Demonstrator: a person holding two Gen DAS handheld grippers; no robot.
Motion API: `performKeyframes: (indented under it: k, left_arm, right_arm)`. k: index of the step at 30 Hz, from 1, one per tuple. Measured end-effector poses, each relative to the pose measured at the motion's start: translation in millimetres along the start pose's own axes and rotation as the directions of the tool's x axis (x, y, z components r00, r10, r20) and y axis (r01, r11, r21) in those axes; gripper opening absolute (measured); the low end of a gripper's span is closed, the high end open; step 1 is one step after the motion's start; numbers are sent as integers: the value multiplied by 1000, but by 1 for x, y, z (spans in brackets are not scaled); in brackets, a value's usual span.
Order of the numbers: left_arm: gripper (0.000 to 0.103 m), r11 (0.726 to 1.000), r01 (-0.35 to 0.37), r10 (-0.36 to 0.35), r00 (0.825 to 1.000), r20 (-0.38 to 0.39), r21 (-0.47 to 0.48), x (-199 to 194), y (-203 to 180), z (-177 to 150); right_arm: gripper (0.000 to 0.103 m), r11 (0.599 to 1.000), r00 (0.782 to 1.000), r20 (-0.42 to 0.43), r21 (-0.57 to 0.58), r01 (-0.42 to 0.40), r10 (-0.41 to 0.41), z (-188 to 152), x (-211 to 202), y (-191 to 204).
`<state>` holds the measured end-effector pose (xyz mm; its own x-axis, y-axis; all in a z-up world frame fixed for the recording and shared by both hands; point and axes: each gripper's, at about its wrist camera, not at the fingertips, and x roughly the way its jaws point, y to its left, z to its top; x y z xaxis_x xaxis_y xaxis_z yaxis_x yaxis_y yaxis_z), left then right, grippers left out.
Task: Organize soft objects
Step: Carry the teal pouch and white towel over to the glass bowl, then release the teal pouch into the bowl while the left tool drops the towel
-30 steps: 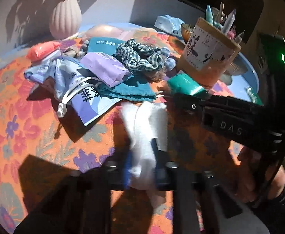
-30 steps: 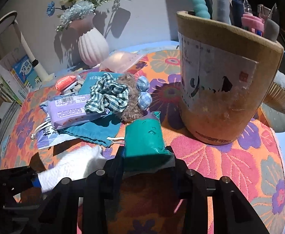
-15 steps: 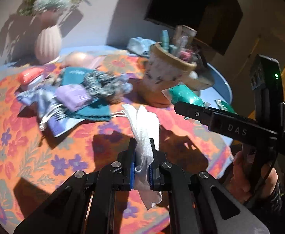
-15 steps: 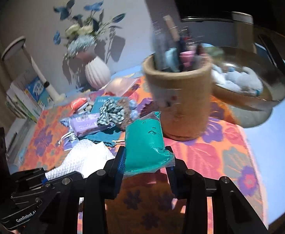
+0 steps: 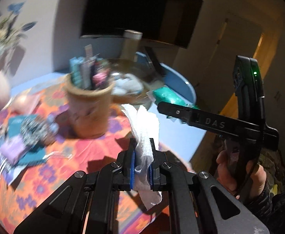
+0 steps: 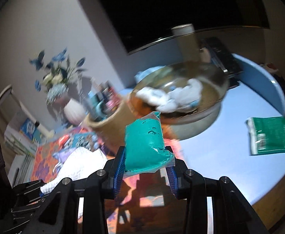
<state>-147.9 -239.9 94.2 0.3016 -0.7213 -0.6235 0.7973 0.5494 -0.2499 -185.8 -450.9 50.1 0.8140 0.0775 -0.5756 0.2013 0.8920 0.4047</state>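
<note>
My left gripper [image 5: 142, 154] is shut on a crumpled white cloth [image 5: 145, 128], held in the air above the flowered tablecloth [image 5: 44, 175]. The right gripper [image 6: 145, 159] is shut on a teal soft pack in clear wrap [image 6: 145, 144], also lifted. In the left wrist view the right gripper [image 5: 162, 105] shows at the right, a hand on its handle, with the teal pack [image 5: 167, 96] at its tip. A wide bowl [image 6: 206, 115] holding pale cloths [image 6: 171, 97] lies beyond both grippers. The white cloth [image 6: 78, 163] shows low on the left in the right wrist view.
A brown pen cup [image 5: 89, 109] stands just left of the bowl. A heap of soft items, a checked scrunchie [image 5: 35, 128] and purple packs [image 5: 11, 148], lies on the left. A green packet [image 6: 271, 136] rests on the blue table [image 6: 230, 156]. A vase with flowers [image 6: 74, 109] stands behind.
Both grippers have risen and swung right, away from the heap, carrying the white cloth and the teal pack. The bowl has come into view ahead.
</note>
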Motion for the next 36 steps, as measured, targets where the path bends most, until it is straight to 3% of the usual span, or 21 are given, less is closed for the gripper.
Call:
performKeyframes:
  k: [6, 11, 19, 25, 26, 27, 28, 30, 36]
  left_arm:
    - [7, 998, 33, -33, 999, 8, 56, 26, -32, 39]
    - [7, 999, 10, -11, 1000, 29, 54, 42, -41, 79]
    - [7, 997, -65, 68, 995, 73, -44, 70, -19, 151]
    - [9, 990, -117, 121, 990, 65, -73, 100, 1, 171]
    - [11, 988, -133, 137, 989, 60, -76, 105, 3, 172]
    - [25, 985, -155, 159, 986, 48, -82, 111, 6, 174]
    - [40, 983, -162, 166, 985, 39, -91, 115, 9, 175]
    - [57, 985, -136, 141, 989, 40, -106, 119, 15, 175]
    - [60, 989, -111, 115, 992, 42, -96, 110, 14, 168]
  right_arm:
    - [38, 997, 998, 61, 70, 26, -31, 23, -19, -37]
    - [38, 993, 992, 114, 114, 32, -45, 50, -25, -59]
    - [38, 988, 984, 166, 151, 32, -57, 98, -13, -75]
    - [38, 984, 989, 130, 174, 50, -74, 133, 28, -85]
    - [42, 983, 991, 114, 176, 53, -74, 137, 36, -87]
    - [49, 982, 992, 101, 180, 56, -75, 139, 43, -89]
    - [66, 980, 994, 75, 191, 64, -79, 142, 53, -93]
    - [71, 975, 995, 57, 209, 74, -88, 141, 63, -100]
    - [71, 973, 995, 45, 214, 82, -93, 130, 59, -106]
